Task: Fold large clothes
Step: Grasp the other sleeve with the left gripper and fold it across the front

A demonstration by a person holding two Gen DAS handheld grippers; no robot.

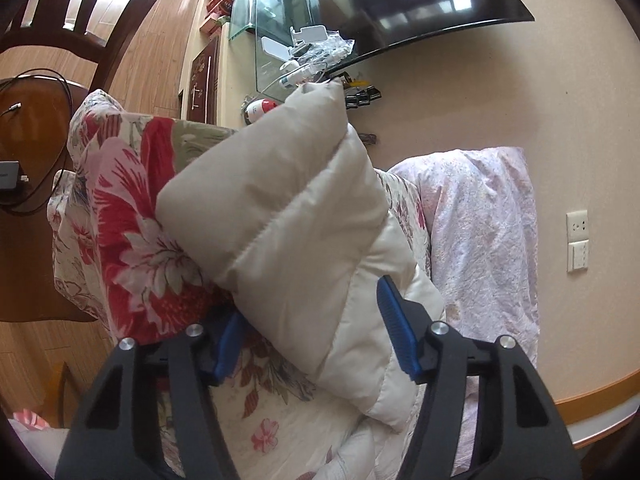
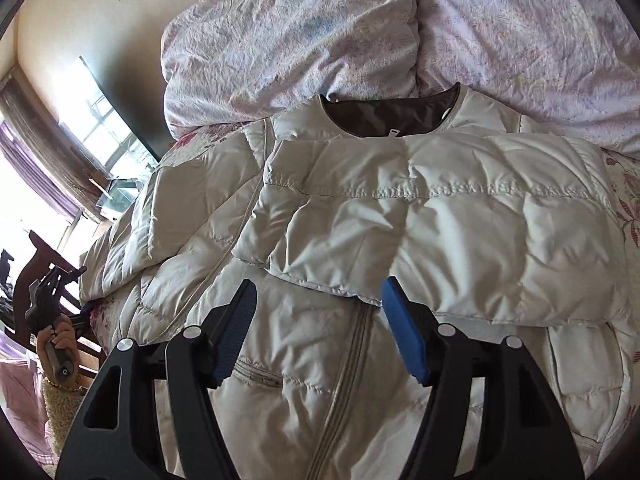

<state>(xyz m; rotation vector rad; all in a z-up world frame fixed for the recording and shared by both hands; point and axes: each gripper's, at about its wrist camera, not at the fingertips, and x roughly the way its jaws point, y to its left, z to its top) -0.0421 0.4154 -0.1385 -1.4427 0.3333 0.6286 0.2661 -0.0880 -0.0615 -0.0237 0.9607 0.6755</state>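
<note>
- On the bed [image 2: 628, 208], a white padded jacket [image 2: 304, 360] lay face up, zip running from near the right gripper [image 2: 318, 328] toward the collar [image 2: 384, 116] at the far end
- One sleeve [image 2: 440, 224] was already folded across the chest, its cuff end lying just ahead of the right gripper's blue pads [image 2: 400, 332]
- That gripper hovered over the zip with its jaws spread wide, gripping nothing
- The left gripper [image 1: 310, 332] was at the jacket's other side; the other sleeve [image 1: 280, 208] stood up between its parted pads [image 1: 394, 328], long axis pointing away and up toward the wall
- Whether those pads pinched the sleeve or only flanked it could not be told; they looked well apart
- The left gripper seemed the nearer one for laying this sleeve across the chest, toward the folded one
- A pale quilt [image 2: 320, 28] sat bunched beyond the collar
</note>
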